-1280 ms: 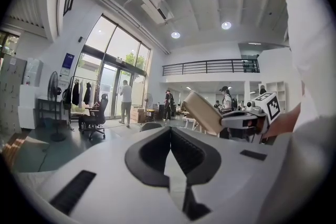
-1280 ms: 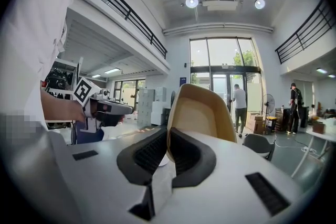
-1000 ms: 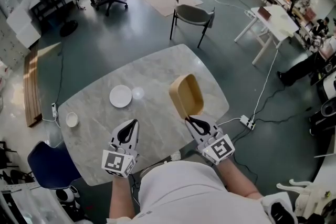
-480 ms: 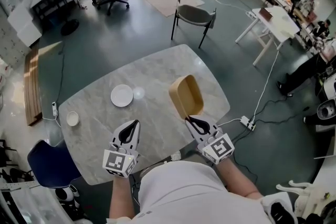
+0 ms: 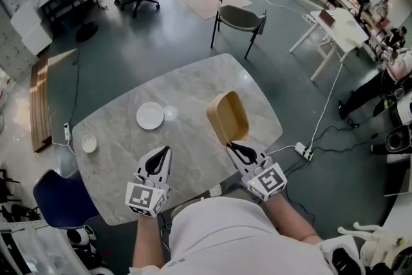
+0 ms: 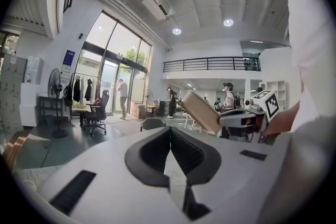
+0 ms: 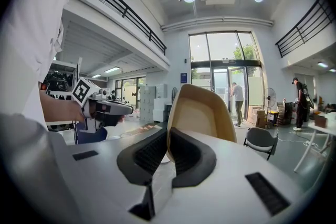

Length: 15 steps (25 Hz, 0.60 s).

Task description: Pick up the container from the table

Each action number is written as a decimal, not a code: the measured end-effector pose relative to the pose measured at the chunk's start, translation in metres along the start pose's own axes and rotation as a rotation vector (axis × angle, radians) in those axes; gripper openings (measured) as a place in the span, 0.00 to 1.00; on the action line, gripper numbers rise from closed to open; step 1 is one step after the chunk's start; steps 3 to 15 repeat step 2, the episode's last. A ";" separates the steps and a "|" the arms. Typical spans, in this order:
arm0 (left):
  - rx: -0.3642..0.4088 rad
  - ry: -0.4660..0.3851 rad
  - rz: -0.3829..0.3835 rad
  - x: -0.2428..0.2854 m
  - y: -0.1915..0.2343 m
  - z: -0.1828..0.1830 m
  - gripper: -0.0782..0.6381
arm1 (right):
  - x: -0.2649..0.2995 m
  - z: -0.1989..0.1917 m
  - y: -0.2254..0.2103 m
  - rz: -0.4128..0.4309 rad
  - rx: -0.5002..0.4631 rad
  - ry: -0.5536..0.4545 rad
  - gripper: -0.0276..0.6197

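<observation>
The container [image 5: 227, 116] is a tan, oblong tray with rounded corners, tilted on edge above the right side of the marble table [image 5: 187, 90]. My right gripper [image 5: 233, 149] is shut on its near rim; in the right gripper view the rim [image 7: 202, 113] sits pinched between the black pads just left of my right gripper [image 7: 168, 147]. My left gripper [image 5: 164, 152] hovers over the table's near side, shut with nothing in it. In the left gripper view my left gripper [image 6: 169, 136] has its pads together, and the container [image 6: 202, 112] shows off to the right.
A white plate [image 5: 149, 116] lies left of the middle of the table and a small white bowl [image 5: 89, 143] sits near its left edge. A grey chair [image 5: 238, 17] stands beyond the table, a blue chair [image 5: 61, 199] at the near left, and a power strip [image 5: 300, 150] lies on the floor to the right.
</observation>
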<state>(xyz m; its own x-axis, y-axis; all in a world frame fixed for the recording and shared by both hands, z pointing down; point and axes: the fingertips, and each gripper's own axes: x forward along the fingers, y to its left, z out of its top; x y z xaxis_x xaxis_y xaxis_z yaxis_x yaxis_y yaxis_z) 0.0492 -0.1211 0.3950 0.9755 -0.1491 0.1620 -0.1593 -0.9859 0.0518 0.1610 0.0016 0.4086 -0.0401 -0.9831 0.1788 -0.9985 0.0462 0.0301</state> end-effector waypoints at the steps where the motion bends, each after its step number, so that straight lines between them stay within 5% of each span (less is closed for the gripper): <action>1: -0.001 0.000 0.000 0.000 0.000 0.000 0.11 | 0.000 0.001 0.001 0.001 0.000 0.000 0.09; 15: -0.001 0.001 -0.001 -0.001 0.000 0.001 0.11 | 0.001 0.001 0.001 0.002 0.000 0.000 0.09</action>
